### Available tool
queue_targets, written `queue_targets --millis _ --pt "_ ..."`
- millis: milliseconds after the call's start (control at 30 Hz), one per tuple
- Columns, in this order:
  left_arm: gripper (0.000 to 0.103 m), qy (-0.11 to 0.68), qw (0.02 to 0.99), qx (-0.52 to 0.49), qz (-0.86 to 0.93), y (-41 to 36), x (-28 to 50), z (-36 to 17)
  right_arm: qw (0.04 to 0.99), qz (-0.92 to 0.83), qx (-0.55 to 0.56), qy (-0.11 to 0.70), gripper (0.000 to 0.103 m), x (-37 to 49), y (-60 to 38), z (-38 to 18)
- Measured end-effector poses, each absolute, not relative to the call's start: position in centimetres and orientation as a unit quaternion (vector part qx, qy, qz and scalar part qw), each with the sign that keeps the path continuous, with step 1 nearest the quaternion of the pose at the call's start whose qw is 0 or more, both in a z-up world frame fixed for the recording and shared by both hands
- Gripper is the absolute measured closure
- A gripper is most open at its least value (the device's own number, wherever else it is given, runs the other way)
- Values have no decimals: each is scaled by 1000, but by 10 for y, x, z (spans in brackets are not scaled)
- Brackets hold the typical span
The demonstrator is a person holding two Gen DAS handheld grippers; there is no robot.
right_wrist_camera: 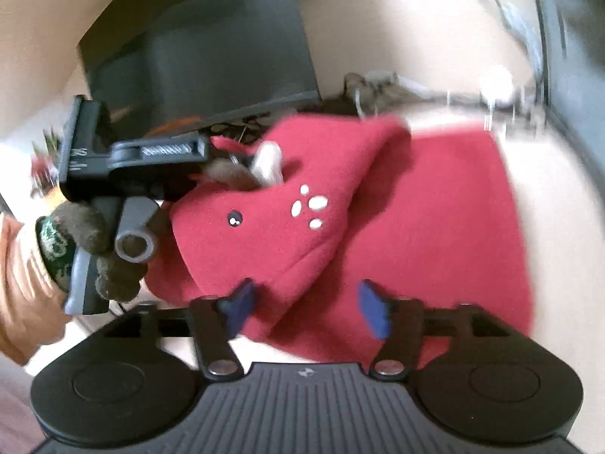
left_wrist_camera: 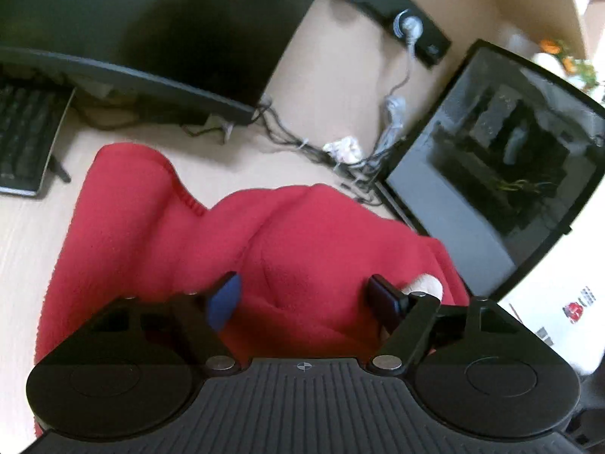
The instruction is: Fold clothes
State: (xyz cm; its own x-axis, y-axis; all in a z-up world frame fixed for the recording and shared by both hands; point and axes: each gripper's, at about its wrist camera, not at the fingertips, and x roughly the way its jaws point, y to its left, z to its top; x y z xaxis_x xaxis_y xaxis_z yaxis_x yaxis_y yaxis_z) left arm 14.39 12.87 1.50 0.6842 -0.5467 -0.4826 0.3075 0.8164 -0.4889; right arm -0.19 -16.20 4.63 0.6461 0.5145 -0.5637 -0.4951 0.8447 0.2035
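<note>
So here's my view: both of my grippers are hanging over a red fleece garment (left_wrist_camera: 159,227) spread out on the light wood desk (left_wrist_camera: 22,234). My left gripper (left_wrist_camera: 306,297) has its jaws spread wide apart with nothing between them, just red fabric underneath. One blue pad (left_wrist_camera: 225,302) shows clearly on the left finger, and there's a bit of something pale and rounded peeking out just past the right finger, can't tell what it is.

My right gripper (right_wrist_camera: 304,308) is the same story, jaws released and gaping, hovering right above the near edge of the fleece. From that side the garment looks partly doubled over: a flap with white paw-print marks (right_wrist_camera: 308,206) and a little embroidered eye (right_wrist_camera: 235,219) lies on top of a flatter red layer that runs off to the right. It's pretty blurry over there, so the far edge is hard to read.

The right camera also catches my other hand in a dark fuzzy glove (right_wrist_camera: 100,249) wrapped round the handle of the left gripper, with an orange sleeve (right_wrist_camera: 22,295) behind it.

Rest of the desk is cluttered: a big dark monitor (left_wrist_camera: 151,30) at the back, a keyboard (left_wrist_camera: 22,140) off to the left, a tangle of cables (left_wrist_camera: 321,147) behind the fleece, a black power strip (left_wrist_camera: 393,11) on the wall, and a glass-sided PC case (left_wrist_camera: 503,159) on the right, just beside the garment.
</note>
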Motion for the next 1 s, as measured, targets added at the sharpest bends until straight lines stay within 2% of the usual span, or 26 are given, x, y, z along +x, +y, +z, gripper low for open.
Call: queue_targets --millis 33,100,167,233,367,467,667,767,867,1000 --pt "20 319 897 -188 -241 129 144 17 915 279 -7 290 29 -6 -157 55" --pt "19 320 896 -191 -242 132 146 20 926 285 -43 243 20 -12 -148 72" --pt "17 317 900 -191 -231 142 145 17 925 308 -52 215 6 -10 -135 81" --pt "10 315 903 -192 -220 152 143 14 917 331 -59 215 5 -4 -118 78" --pt "8 309 910 -192 -199 172 140 9 899 331 -76 278 5 15 -96 34" --pt "6 305 915 -193 -183 186 138 5 901 322 -126 263 0 7 -85 16" --pt "5 291 929 -167 -159 193 144 12 894 334 -133 267 0 5 -82 20" --pt "6 282 926 -206 -146 211 140 25 892 339 -120 273 0 3 -90 26" --pt "6 267 922 -243 -142 227 134 40 900 326 -86 275 0 10 -107 43" --pt "6 222 928 -217 -207 208 128 80 924 285 -5 257 0 27 -145 73"
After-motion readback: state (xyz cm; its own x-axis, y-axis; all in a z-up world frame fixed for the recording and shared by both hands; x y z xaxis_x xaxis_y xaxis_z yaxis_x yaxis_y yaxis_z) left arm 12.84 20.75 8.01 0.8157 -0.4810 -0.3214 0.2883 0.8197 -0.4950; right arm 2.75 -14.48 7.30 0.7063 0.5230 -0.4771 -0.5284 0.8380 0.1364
